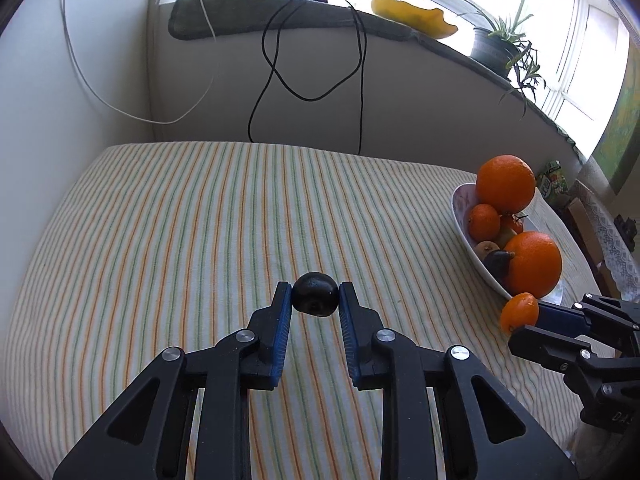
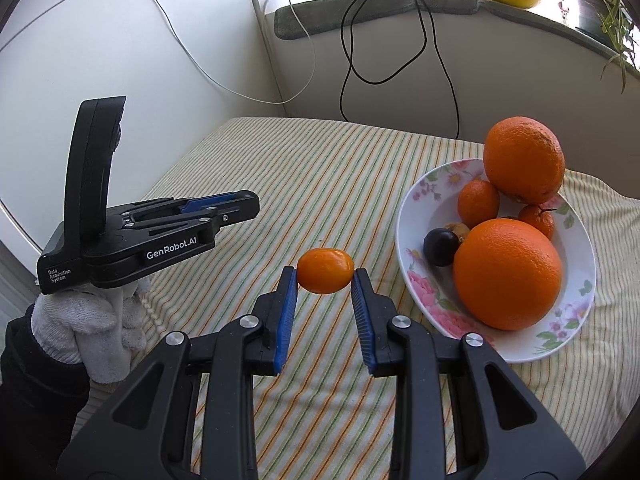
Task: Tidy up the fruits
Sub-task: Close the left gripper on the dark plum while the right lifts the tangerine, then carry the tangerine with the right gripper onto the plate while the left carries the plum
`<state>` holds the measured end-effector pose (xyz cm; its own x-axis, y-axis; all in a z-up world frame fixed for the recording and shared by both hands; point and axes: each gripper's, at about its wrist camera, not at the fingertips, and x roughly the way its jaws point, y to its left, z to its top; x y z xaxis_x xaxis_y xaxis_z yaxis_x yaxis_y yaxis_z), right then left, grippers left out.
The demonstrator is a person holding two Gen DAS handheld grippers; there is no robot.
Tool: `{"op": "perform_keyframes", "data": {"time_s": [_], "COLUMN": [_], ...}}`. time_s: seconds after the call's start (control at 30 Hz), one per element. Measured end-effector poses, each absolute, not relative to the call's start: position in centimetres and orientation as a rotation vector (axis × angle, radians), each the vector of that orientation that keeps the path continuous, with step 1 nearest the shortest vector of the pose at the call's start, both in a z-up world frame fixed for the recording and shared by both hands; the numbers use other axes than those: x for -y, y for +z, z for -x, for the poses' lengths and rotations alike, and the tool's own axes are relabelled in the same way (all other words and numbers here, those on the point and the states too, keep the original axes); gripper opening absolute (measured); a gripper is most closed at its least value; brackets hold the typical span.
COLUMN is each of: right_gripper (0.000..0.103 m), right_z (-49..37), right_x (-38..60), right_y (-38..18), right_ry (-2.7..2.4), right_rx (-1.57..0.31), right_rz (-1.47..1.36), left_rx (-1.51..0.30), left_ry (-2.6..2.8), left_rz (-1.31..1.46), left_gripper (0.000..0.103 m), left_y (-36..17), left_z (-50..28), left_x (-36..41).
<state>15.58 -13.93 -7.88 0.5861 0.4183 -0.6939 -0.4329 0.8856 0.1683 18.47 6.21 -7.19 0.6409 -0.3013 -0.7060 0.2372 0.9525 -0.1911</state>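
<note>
Left wrist view: the left gripper [image 1: 315, 296] clamps a smooth, round dark plum [image 1: 315, 294] between ribbed blue pads, above the striped cloth [image 1: 180, 220].

Right wrist view: the right gripper [image 2: 325, 278] clamps a glossy oval kumquat [image 2: 325, 271]. Just beside it, the floral bowl [image 2: 416, 196] holds dimpled oranges [image 2: 507, 273], mandarins and another plum.

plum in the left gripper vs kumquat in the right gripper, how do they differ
The plum is near black and round; the kumquat is bright orange and oval. The plum sits in the left gripper, the kumquat in the right gripper, closer to the bowl. Both are small and pinched between blue pads.
</note>
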Motion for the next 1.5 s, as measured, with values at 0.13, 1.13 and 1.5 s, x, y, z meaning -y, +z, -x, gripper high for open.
{"op": "perform_keyframes", "data": {"time_s": [0.13, 1.13, 1.5], "right_gripper": [0.029, 0.029, 0.029], "right_z": [-15.0, -15.3, -18.6], "right_x": [15.3, 29.0, 30.1], "right_y": [-7.3, -6.2, -7.5], "right_ry": [0.496, 0.339, 0.321], "right_rx": [-0.788, -0.744, -0.772], "right_rz": [0.003, -0.114, -0.12], "left_rx": [-0.788, -0.722, -0.74], "left_ry": [-0.346, -0.529, -0.512], "left_rz": [0.077, -0.017, -0.044], "left_gripper": [0.022, 0.022, 0.022], "left_y": [-5.4, -1.6, -2.3], "left_z": [-17.2, -15.7, -18.2], "left_x": [-4.7, 7.5, 8.8]}}
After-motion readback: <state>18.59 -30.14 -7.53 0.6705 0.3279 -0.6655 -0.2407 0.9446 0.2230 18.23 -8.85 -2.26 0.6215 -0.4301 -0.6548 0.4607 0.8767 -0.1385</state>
